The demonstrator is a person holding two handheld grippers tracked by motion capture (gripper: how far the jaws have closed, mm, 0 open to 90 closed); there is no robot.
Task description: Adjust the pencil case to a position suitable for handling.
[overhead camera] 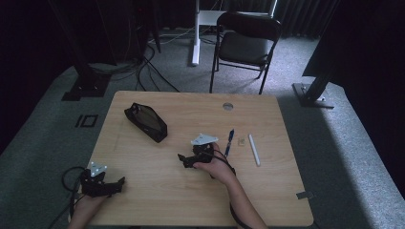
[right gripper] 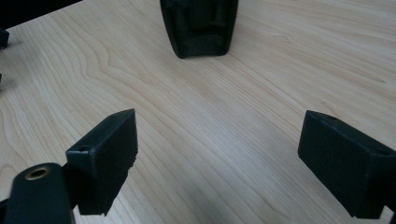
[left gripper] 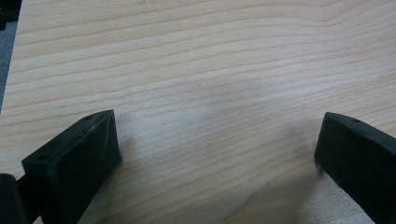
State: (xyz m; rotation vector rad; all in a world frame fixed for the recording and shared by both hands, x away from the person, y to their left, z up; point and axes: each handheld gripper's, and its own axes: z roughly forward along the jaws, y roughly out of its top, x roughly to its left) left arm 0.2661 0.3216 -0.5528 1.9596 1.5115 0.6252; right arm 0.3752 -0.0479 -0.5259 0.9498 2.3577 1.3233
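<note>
High view. A light wooden rectangular table (overhead camera: 157, 191) stands on grey carpet, with a black folding chair (overhead camera: 246, 40) beyond its far edge. On the far left part of the tabletop lies a black zipped pencil case (overhead camera: 146, 122), set at a slant. Right of centre lie a blue pen (overhead camera: 229, 142), a small pale eraser-like piece (overhead camera: 241, 141) just beside it, and a white marker-like stick (overhead camera: 254, 150) farther right; the three lie near one another but apart. A small grey round disc (overhead camera: 228, 106) sits near the far edge. The left gripper (overhead camera: 119, 182), black with a grey three-cornered plate on top, rests at the near left corner, pointing right. The right gripper (overhead camera: 184, 160), held in the person's right hand (overhead camera: 215, 167), is near the table's centre, pointing left, just left of the blue pen and well apart from the pencil case. Jaw spread cannot be told from this view.

Left gripper view. The two black jaws stand wide apart at the lower corners, with bare wood grain between them and nothing held.

Right gripper view. The jaws likewise stand wide apart and hold nothing. Ahead of them, at the top of the view, one end of the black pencil case (right gripper: 200, 28) lies on the wood, well clear of both jaws.
</note>
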